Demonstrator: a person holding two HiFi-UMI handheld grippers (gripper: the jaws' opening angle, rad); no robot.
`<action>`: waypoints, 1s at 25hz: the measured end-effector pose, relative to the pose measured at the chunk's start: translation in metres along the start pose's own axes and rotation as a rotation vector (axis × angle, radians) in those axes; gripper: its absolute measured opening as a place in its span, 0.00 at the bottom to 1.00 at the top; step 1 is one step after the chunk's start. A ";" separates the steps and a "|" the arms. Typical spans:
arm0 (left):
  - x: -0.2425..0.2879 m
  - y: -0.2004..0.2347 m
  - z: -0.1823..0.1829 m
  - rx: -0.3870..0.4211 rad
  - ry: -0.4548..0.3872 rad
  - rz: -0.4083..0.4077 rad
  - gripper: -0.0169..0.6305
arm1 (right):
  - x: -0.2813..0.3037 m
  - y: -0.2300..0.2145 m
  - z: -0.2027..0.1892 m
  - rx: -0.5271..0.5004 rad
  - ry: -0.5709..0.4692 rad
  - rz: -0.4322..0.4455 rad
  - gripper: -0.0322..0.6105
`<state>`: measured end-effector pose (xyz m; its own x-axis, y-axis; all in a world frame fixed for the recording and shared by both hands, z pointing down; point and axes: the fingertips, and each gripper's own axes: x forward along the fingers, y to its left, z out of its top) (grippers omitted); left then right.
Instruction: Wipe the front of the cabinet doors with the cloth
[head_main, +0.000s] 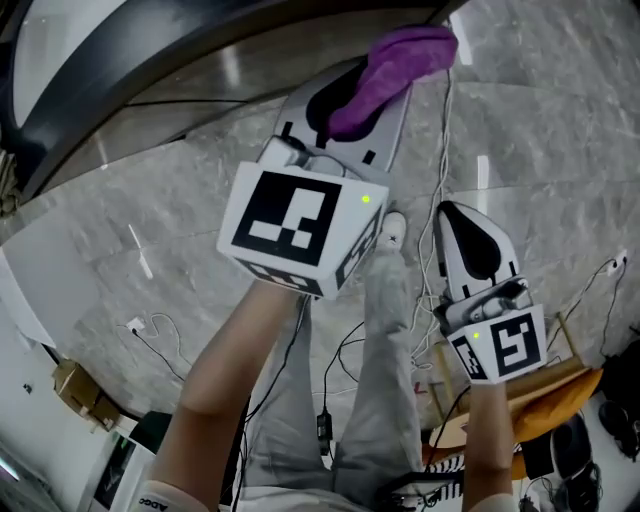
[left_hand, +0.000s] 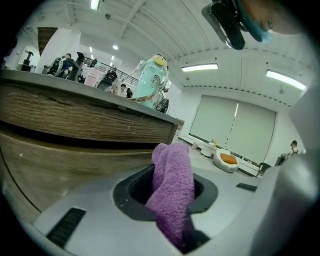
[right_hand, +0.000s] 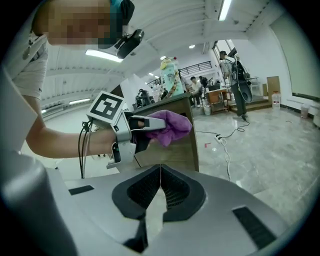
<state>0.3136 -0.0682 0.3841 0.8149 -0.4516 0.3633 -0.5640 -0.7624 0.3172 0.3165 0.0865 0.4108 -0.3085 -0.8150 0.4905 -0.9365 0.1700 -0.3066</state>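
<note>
A purple cloth (head_main: 402, 58) hangs from my left gripper (head_main: 350, 100), which is shut on it and raised in front of me. In the left gripper view the cloth (left_hand: 174, 185) drapes out between the jaws, close to the wood-grain cabinet front (left_hand: 65, 125) at the left. The right gripper view shows the left gripper (right_hand: 142, 125) holding the cloth (right_hand: 172, 125) against the cabinet's end panel (right_hand: 182, 147). My right gripper (head_main: 468, 238) hangs lower at the right, away from the cabinet. Its jaws (right_hand: 160, 187) are shut with nothing between them.
A mint-green bottle-shaped figure (left_hand: 150, 82) stands on the cabinet top. Cables and a power strip (head_main: 135, 325) lie on the marble floor. My legs (head_main: 380, 400) are below the grippers. A cardboard box (head_main: 80, 390) sits lower left, orange items (head_main: 570, 385) lower right. People stand far behind.
</note>
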 end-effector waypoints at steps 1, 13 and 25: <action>0.007 -0.001 -0.001 0.002 0.012 0.007 0.17 | 0.000 -0.005 0.003 -0.001 -0.001 0.000 0.09; 0.010 0.059 -0.003 -0.044 0.034 0.126 0.17 | 0.019 -0.019 0.024 -0.021 -0.016 -0.011 0.09; -0.095 0.179 -0.018 -0.049 0.061 0.266 0.17 | 0.083 0.076 0.019 -0.046 0.024 0.067 0.09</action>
<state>0.1330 -0.1534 0.4220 0.6283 -0.6030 0.4916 -0.7643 -0.5964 0.2453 0.2233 0.0212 0.4124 -0.3745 -0.7874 0.4897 -0.9201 0.2500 -0.3016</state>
